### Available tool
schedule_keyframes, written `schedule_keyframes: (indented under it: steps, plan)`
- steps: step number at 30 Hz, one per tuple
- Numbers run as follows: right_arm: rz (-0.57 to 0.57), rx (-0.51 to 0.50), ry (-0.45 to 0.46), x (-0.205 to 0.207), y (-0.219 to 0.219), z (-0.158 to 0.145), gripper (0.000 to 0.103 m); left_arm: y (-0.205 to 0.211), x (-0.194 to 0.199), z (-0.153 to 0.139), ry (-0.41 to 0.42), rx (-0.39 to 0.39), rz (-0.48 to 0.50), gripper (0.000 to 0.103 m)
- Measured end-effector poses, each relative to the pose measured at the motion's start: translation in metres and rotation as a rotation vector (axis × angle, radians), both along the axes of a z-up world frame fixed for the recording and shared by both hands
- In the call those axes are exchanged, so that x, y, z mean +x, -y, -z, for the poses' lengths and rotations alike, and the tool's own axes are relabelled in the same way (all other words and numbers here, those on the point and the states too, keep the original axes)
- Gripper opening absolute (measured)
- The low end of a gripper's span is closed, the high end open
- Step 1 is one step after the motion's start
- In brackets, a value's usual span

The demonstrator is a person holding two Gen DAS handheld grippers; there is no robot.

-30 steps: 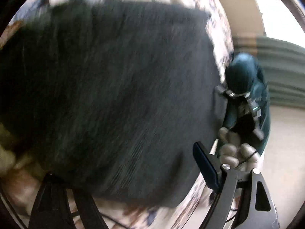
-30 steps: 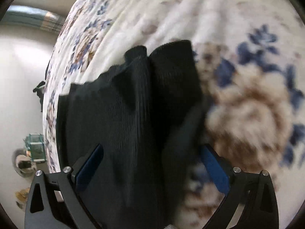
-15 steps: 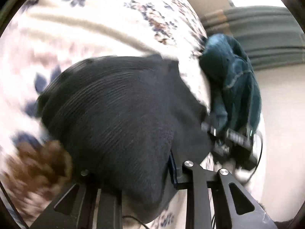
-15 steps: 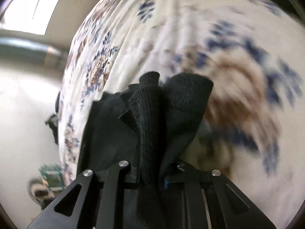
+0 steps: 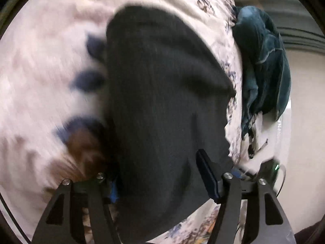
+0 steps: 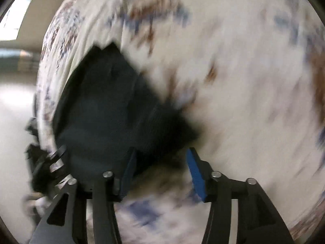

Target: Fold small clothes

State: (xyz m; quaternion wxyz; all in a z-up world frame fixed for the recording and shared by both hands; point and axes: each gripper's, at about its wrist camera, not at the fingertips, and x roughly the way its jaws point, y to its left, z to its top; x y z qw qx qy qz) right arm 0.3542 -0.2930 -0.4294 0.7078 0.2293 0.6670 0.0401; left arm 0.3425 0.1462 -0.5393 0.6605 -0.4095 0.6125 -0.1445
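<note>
A black knit garment (image 5: 162, 105) lies folded on the floral blanket (image 5: 50, 50). In the left wrist view it fills the middle and runs down between the fingers of my left gripper (image 5: 160, 181), whose jaws stand apart around the near edge. In the right wrist view the black knit garment (image 6: 105, 109) lies left of centre, its near corner just ahead of my right gripper (image 6: 160, 170), which is open with nothing between its blue pads (image 6: 195, 170). Both views are blurred by motion.
A dark teal garment (image 5: 264, 67) is heaped at the blanket's right edge in the left wrist view. The bed edge and pale floor (image 6: 14, 105) lie to the left in the right wrist view, with dark blurred gear (image 6: 40, 166) there.
Both grippers were shut on the black garment half a second ago and have opened. The garment now lies on the blanket. The right gripper has pulled back from it.
</note>
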Motion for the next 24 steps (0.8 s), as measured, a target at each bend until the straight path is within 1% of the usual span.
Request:
schedule_keyframes:
  steps: [1, 2, 3, 4, 5, 6, 7, 8, 9, 10, 11, 12, 14, 15, 16, 17, 18, 19, 20, 22, 23, 24]
  plan:
    - [-0.024, 0.01, 0.029, 0.011, 0.005, 0.001, 0.066, 0.006, -0.004, 0.003, 0.005, 0.001, -0.015, 0.063]
    - [-0.035, 0.042, 0.039, 0.023, 0.009, 0.004, 0.073, 0.007, -0.003, 0.004, 0.015, 0.007, -0.034, 0.063]
    - [-0.056, 0.115, 0.039, 0.037, 0.01, 0.012, 0.081, 0.008, -0.003, 0.003, 0.031, 0.016, -0.053, 0.062]
    - [-0.083, 0.192, 0.021, 0.052, 0.008, 0.023, 0.084, 0.009, -0.001, 0.001, 0.046, 0.026, -0.07, 0.06]
    - [-0.106, 0.239, 0.002, 0.063, 0.003, 0.032, 0.086, 0.01, -0.001, -0.002, 0.064, 0.045, -0.092, 0.046]
    - [-0.138, 0.31, -0.032, 0.076, -0.005, 0.046, 0.086, 0.01, -0.001, -0.003, 0.079, 0.045, -0.099, 0.035]
    - [-0.16, 0.396, -0.079, 0.086, -0.014, 0.063, 0.086, 0.013, 0.001, -0.005, 0.088, 0.043, -0.088, 0.027]
    - [-0.169, 0.449, -0.121, 0.093, -0.02, 0.077, 0.086, 0.013, 0.005, -0.005, 0.088, 0.056, -0.073, 0.026]
    - [-0.167, 0.464, -0.147, 0.096, -0.028, 0.09, 0.084, 0.014, 0.008, -0.008, 0.092, 0.066, -0.054, 0.025]
    - [-0.182, 0.439, -0.134, 0.095, -0.037, 0.094, 0.08, 0.014, 0.012, -0.011, 0.097, 0.078, -0.033, 0.025]
    - [-0.231, 0.404, -0.135, 0.091, -0.048, 0.094, 0.051, 0.01, 0.015, -0.014, 0.102, 0.081, -0.015, 0.024]
    - [-0.259, 0.393, -0.138, 0.082, -0.052, 0.092, 0.03, 0.006, 0.02, -0.016, 0.104, 0.083, -0.005, 0.024]
    - [-0.219, 0.422, -0.154, 0.072, -0.06, 0.085, 0.027, -0.007, 0.029, -0.013, 0.103, 0.092, 0.015, 0.024]
    - [-0.203, 0.441, -0.156, 0.064, -0.063, 0.078, 0.026, -0.011, 0.033, -0.009, 0.088, 0.085, 0.037, 0.025]
    - [-0.211, 0.443, -0.165, 0.055, -0.067, 0.072, 0.026, -0.009, 0.035, -0.005, 0.067, 0.073, 0.056, 0.029]
    - [-0.231, 0.422, -0.175, 0.052, -0.073, 0.071, 0.026, -0.011, 0.033, -0.003, 0.033, 0.058, 0.075, 0.032]
    - [-0.253, 0.377, -0.18, 0.044, -0.073, 0.068, 0.03, -0.012, 0.03, -0.004, 0.02, 0.047, 0.078, 0.033]
    - [-0.271, 0.299, -0.183, 0.04, -0.074, 0.065, 0.035, -0.016, 0.026, -0.011, 0.01, 0.046, 0.073, 0.036]
    - [-0.27, 0.257, -0.19, 0.039, -0.072, 0.062, 0.04, -0.019, 0.021, -0.019, 0.011, 0.04, 0.067, 0.038]
    - [-0.246, 0.214, -0.178, 0.041, -0.063, 0.05, 0.04, -0.032, 0.015, -0.031, 0.013, 0.041, 0.017, 0.043]
    - [-0.233, 0.199, -0.158, 0.045, -0.061, 0.042, 0.04, -0.037, 0.013, -0.036, 0.024, 0.051, -0.008, 0.043]
    - [-0.225, 0.165, -0.116, 0.049, -0.057, 0.029, 0.041, -0.042, 0.015, -0.04, 0.036, 0.083, -0.028, 0.043]
